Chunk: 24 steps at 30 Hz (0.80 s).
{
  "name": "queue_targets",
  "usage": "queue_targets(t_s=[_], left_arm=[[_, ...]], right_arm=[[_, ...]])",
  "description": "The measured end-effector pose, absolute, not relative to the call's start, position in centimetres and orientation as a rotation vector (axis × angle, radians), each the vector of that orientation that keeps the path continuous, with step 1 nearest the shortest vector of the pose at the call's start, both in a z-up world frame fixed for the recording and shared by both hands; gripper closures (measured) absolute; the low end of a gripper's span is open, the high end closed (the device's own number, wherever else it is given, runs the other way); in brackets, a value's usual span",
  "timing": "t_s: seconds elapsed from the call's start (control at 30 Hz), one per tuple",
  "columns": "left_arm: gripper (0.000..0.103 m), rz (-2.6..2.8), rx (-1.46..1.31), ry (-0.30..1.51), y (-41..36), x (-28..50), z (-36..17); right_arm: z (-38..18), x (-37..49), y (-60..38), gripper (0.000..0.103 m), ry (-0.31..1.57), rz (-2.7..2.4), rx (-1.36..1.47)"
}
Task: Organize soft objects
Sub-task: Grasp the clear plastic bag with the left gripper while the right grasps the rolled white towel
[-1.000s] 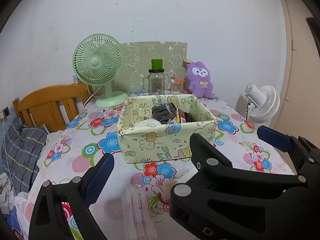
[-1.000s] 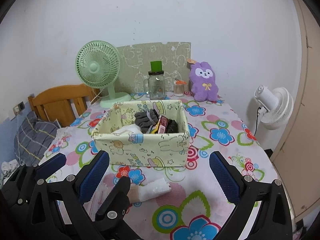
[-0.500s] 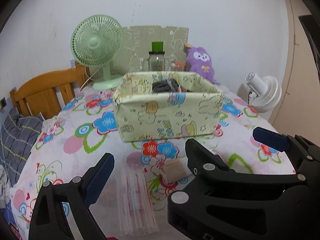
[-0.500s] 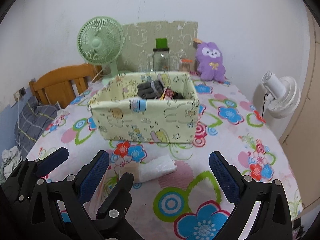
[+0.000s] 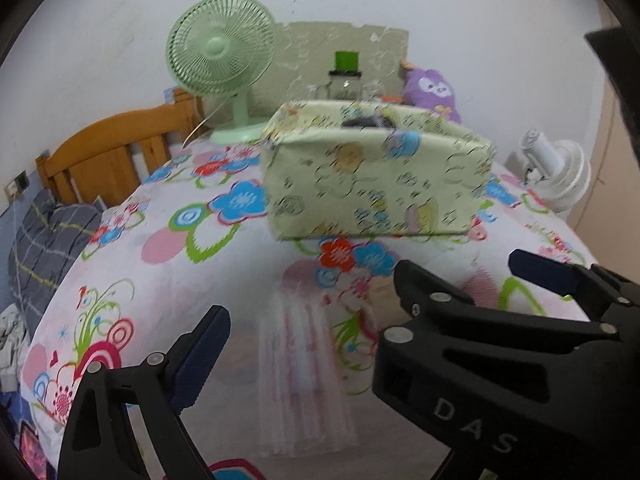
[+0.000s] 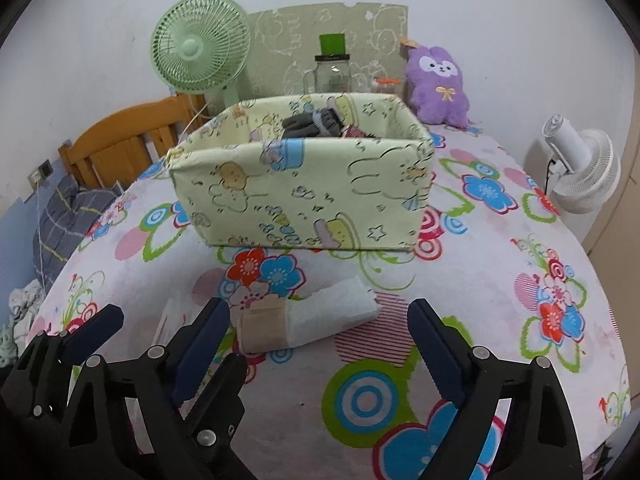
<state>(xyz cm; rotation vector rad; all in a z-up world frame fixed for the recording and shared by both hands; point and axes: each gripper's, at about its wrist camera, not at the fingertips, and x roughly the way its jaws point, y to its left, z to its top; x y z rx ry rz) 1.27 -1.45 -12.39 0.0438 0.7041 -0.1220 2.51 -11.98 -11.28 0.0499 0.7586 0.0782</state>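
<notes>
Right tongs (image 6: pixel 320 344), wide and empty, have just been closing around the rolled bandage (image 6: pixel 308 322) lying on the worktop (image 6: pixel 500 320) before the fabric bin (image 6: pixel 304 184); centre, then squeeze gently. Left tongs (image 5: pixel 360 320) gape empty over the clear packet (image 5: pixel 304 380).

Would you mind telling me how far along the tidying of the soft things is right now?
Done: grey gloves already sit in the fabric box. In hand: nothing yet; the right gripper has its fingers open around the rolled white cloth, having just narrowed a little without gripping it. The left gripper is open over a clear plastic packet. Left: both items are on the table, outside the box.
</notes>
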Motion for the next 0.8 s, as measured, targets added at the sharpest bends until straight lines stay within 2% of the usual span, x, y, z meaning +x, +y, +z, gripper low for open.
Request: queue_targets(t_s=[0.23,0.63,0.8], left_arm=[[0.014,-0.071,0.061,0.744,-1.1,1.7,-13.8],[0.058,-0.139,0.054,0.776,-1.5,2.4,-14.6],[0.067,-0.146,0.059,0.777,-1.7,2.8,-14.5]], right_arm=[[-12.8,2.8,-11.2,0.011,0.796,0.107,0.025],[-13.6,3.9,-11.4,0.012,0.828,0.089,0.02],[-13.7,4.1,-11.7,0.012,0.831,0.084,0.03]])
